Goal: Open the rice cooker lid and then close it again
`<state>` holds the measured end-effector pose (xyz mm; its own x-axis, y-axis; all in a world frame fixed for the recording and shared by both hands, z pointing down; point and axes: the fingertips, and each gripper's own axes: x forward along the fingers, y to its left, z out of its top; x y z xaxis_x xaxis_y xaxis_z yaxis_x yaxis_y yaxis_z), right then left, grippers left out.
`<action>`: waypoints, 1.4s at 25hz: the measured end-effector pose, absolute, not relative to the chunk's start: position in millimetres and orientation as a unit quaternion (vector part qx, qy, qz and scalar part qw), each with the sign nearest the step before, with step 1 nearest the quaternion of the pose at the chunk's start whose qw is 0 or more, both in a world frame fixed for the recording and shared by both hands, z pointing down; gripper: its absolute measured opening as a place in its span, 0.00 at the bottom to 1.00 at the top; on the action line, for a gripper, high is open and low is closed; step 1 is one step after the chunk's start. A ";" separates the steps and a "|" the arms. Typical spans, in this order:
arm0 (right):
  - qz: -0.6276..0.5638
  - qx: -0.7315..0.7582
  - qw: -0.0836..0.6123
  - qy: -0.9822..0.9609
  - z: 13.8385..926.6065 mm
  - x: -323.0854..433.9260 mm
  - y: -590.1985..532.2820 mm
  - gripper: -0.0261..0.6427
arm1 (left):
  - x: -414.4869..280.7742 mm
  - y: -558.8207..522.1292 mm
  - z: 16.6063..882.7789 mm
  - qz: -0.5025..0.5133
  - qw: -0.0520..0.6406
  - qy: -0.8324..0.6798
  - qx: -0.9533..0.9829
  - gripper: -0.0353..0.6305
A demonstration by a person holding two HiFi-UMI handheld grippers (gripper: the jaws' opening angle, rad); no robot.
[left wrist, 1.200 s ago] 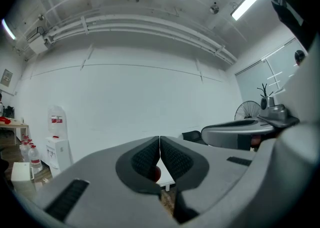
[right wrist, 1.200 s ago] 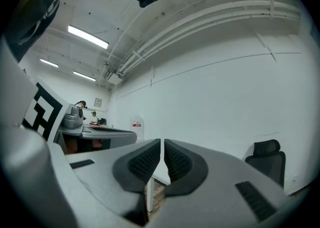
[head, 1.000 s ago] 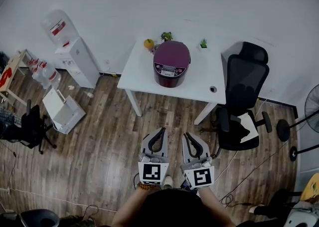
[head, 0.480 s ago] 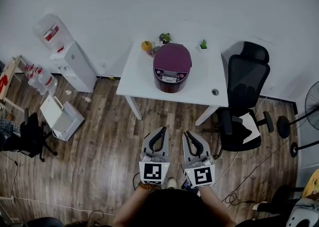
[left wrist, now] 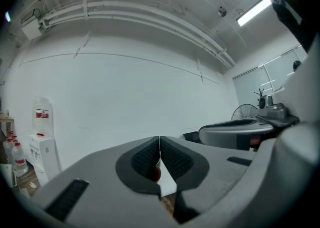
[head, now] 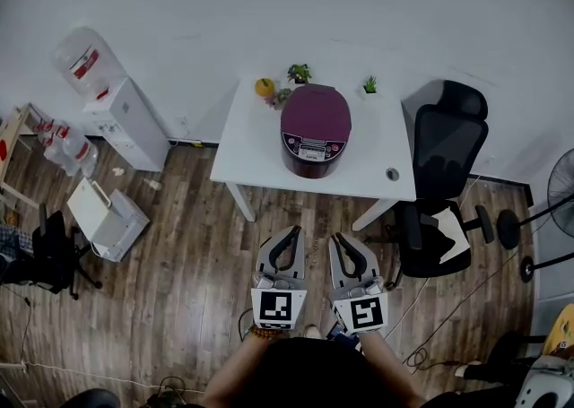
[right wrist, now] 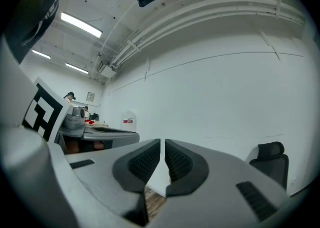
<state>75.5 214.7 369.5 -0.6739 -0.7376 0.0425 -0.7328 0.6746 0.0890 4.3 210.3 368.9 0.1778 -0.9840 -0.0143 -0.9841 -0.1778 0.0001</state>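
A maroon rice cooker (head: pixel 313 129) with its lid down stands on a white table (head: pixel 256 142) against the far wall, its control panel facing me. My left gripper (head: pixel 291 237) and right gripper (head: pixel 341 242) are held side by side over the wood floor, well short of the table and pointing toward it. Both are shut with nothing between the jaws. In the left gripper view the left gripper (left wrist: pixel 159 158) hides most of the cooker, only a red sliver showing. In the right gripper view the right gripper (right wrist: pixel 162 159) has the white table edge behind it.
A black office chair (head: pixel 439 191) stands right of the table. A water dispenser (head: pixel 108 106) and spare bottles (head: pixel 63 146) are at the left wall, with a white box (head: pixel 106 216) on the floor. An orange (head: pixel 264 87) and small plants (head: pixel 299 73) sit on the table. A fan (head: pixel 560 186) stands far right.
The table and rice cooker have come slightly closer and lower in the head view as I move toward them. Both grippers stay shut and side by side.
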 end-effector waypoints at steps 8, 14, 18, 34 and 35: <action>-0.030 0.398 0.043 -0.916 374.0 33.2 186.5 0.08 | -38.7 182.8 379.0 -0.016 0.003 0.641 -0.768 0.09; -0.039 0.400 0.047 -0.914 370.4 4.0 166.7 0.08 | -67.7 162.1 378.7 -0.014 0.005 0.636 -0.772 0.09; -0.053 0.408 0.045 -0.910 368.1 -9.6 155.4 0.08 | -80.7 151.0 374.8 -0.004 0.008 0.626 -0.779 0.09; -0.029 0.471 0.084 -0.878 386.8 36.8 114.1 0.08 | -81.6 114.9 384.8 0.002 -0.003 0.602 -0.799 0.09; -0.030 0.471 0.086 -0.877 387.9 39.5 109.5 0.08 | -81.3 111.3 385.6 0.002 -0.003 0.602 -0.798 0.09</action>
